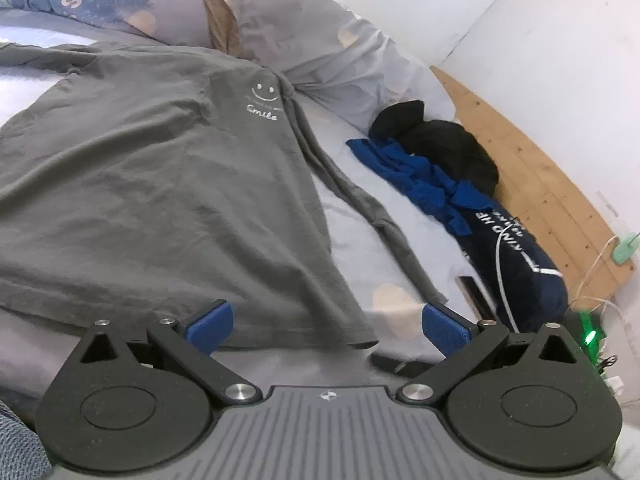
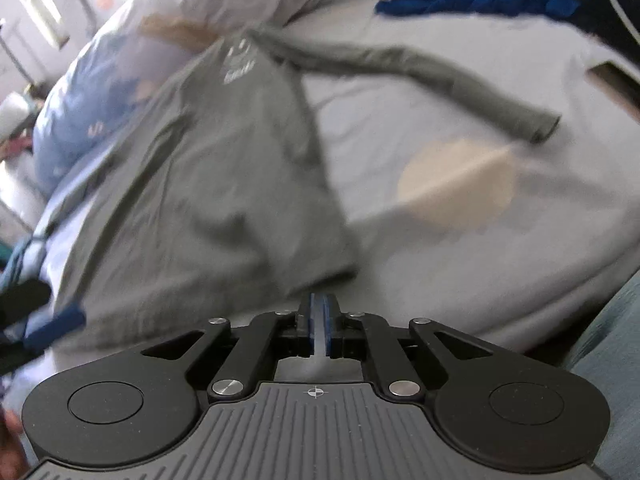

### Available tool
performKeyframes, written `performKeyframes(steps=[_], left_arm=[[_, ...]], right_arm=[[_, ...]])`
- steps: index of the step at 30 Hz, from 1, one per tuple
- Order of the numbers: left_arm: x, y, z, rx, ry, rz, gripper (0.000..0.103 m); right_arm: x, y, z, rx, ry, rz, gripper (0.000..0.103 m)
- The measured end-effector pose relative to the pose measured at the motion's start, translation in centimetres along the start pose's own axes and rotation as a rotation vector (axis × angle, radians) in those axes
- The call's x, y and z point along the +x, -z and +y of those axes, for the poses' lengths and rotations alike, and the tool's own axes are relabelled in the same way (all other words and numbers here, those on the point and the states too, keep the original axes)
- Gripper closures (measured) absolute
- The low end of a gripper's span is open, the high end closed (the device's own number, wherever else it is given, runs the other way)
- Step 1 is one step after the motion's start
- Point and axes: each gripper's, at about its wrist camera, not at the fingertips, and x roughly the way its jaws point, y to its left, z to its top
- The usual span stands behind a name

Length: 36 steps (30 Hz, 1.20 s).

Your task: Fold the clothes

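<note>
A grey long-sleeved shirt (image 1: 152,184) with a white smile print lies spread flat on the bed. Its one sleeve (image 1: 372,216) stretches out to the right. My left gripper (image 1: 326,330) is open and empty, with its blue pads on either side of the shirt's bottom right corner. In the right wrist view the same shirt (image 2: 208,184) is blurred, with its sleeve (image 2: 420,68) running right. My right gripper (image 2: 319,320) is shut with nothing between its pads, just below the shirt's hem corner. The left gripper (image 2: 52,326) shows at the left edge of that view.
A heap of blue (image 1: 420,184) and black (image 1: 444,140) clothes and a dark navy printed garment (image 1: 516,256) lie to the right, beside a wooden board (image 1: 536,172). Pillows (image 1: 320,40) lie at the head of the bed. Cables and a green light (image 1: 590,336) are at the far right.
</note>
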Motion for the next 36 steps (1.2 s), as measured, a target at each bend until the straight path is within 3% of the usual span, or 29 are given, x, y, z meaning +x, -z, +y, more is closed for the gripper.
performKeyframes(steps=[3, 8, 10, 14, 17, 21, 24, 29, 33, 36], left_arm=[[0.0, 0.1, 0.3, -0.003, -0.022, -0.003, 0.0], [-0.4, -0.3, 0.9, -0.046, -0.049, -0.036, 0.0], [-0.3, -1.2, 0.9, -0.052, -0.061, -0.047, 0.0], [0.8, -4.6, 0.1, -0.058, -0.073, -0.073, 0.0], [2.3, -8.0, -0.7, -0.038, -0.079, -0.092, 0.0], [7.0, -14.3, -2.6, 0.022, -0.075, -0.101, 0.0], [12.6, -19.0, -4.9, 0.113, -0.123, -0.1, 0.0], [23.3, -26.6, -7.4, 0.221, -0.25, -0.086, 0.0], [32.8, -30.9, -7.5, 0.239, -0.418, 0.007, 0.0], [38.6, -32.2, -7.1, 0.297, -0.556, 0.096, 0.0]], right_arm=[[-1.2, -3.2, -1.7, 0.045, 0.007, -0.095, 0.086], [-2.1, -10.5, -3.1, 0.041, -0.026, -0.294, 0.052], [-2.1, -13.6, -3.8, 0.039, -0.073, -0.364, 0.045], [-0.9, -19.1, -5.5, -0.024, -0.188, -0.443, 0.022], [1.8, -21.9, -7.1, -0.057, -0.207, -0.457, 0.022], [5.6, -23.6, -11.0, 0.042, -0.21, -0.485, 0.022], [7.9, -23.6, -13.6, 0.135, -0.219, -0.472, 0.022], [9.1, -24.4, -16.0, 0.246, -0.192, -0.495, 0.022], [9.6, -24.4, -16.7, 0.302, -0.205, -0.475, 0.022], [9.4, -24.5, -16.9, 0.318, -0.234, -0.467, 0.022]])
